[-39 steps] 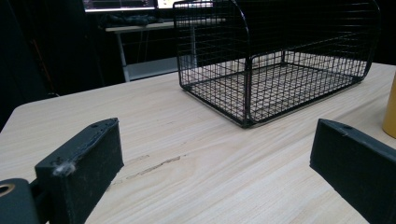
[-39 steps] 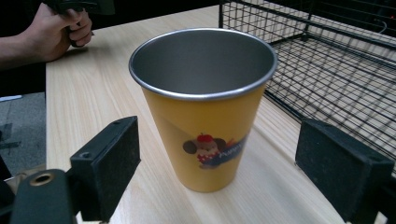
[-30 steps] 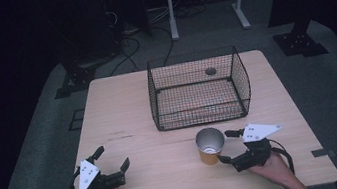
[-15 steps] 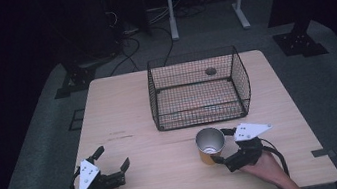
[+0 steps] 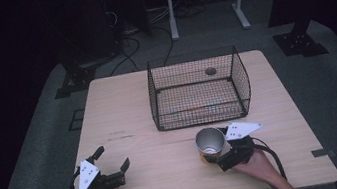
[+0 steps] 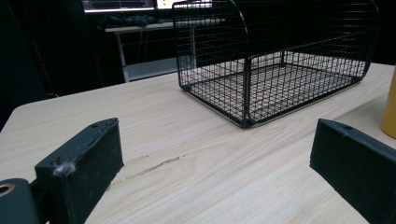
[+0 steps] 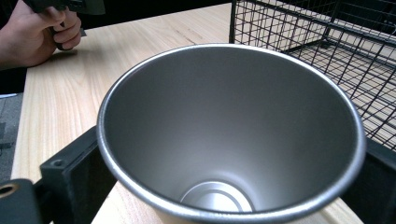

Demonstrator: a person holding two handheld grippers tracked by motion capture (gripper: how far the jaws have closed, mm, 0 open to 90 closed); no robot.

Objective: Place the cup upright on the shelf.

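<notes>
Where the wooden table (image 5: 124, 116) fills the middle of the high view, a black wire basket (image 5: 198, 89) stands upright on its far half, empty of objects. Nearer the person, just in front of the basket's front wall but apart from it, a metal cup (image 5: 211, 144) with a yellow outer wall stands upright, mouth open upward. Around this cup sits the right gripper (image 5: 225, 149), one black jaw on each side of the cup wall; the right gripper view shows both jaws flanking the steel rim (image 7: 231, 130) closely, though actual contact cannot be confirmed. At the near left corner, the left gripper (image 5: 112, 164) rests with jaws spread wide apart, bare tabletop between them.
</notes>
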